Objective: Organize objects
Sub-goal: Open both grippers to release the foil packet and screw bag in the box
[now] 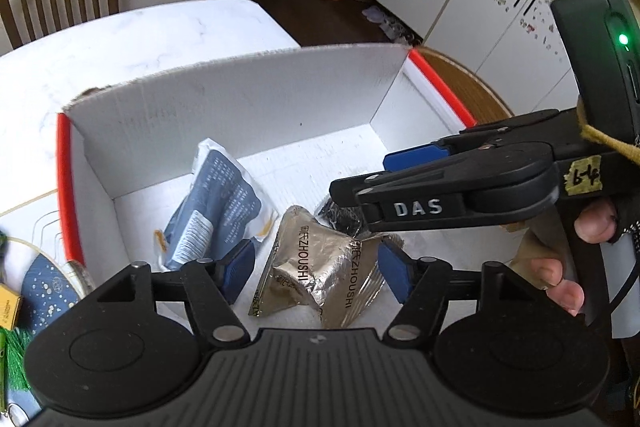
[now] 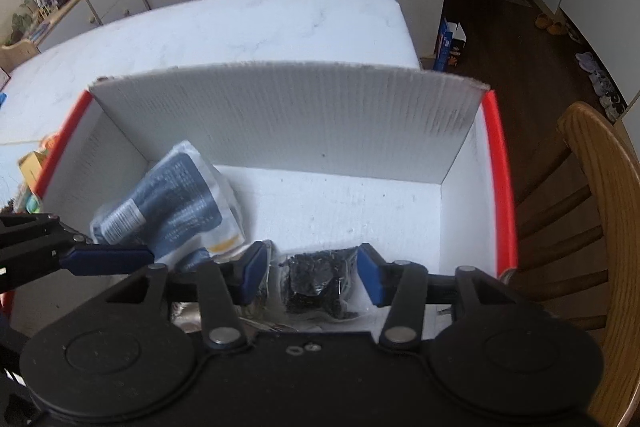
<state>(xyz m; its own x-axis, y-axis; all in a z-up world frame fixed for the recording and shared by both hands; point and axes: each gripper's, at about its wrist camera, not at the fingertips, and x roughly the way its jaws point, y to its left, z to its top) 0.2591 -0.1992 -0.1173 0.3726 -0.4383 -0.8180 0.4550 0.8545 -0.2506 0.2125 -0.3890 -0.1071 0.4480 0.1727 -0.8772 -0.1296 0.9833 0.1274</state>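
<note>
Both pairs of tongs hang tilted down into the white box point(image 2: 280, 123) with red edges, which stands on the pale worktop point(image 2: 240, 23), so this looks like the drop-off point for the sorting. The left tongs point(image 1: 316, 265) stand spread, the gold foil packets point(image 1: 316, 267) lying on the box floor between the pads with no pad pressing on them. The right tongs point(image 2: 312, 273) are spread too, straddling a clear bag of dark bits point(image 2: 316, 277) that rests on the floor, seemingly let go. A blue-and-white pouch point(image 2: 168, 195) leans against the left wall, out of the way. More small items wait outside the box to the left.
</note>
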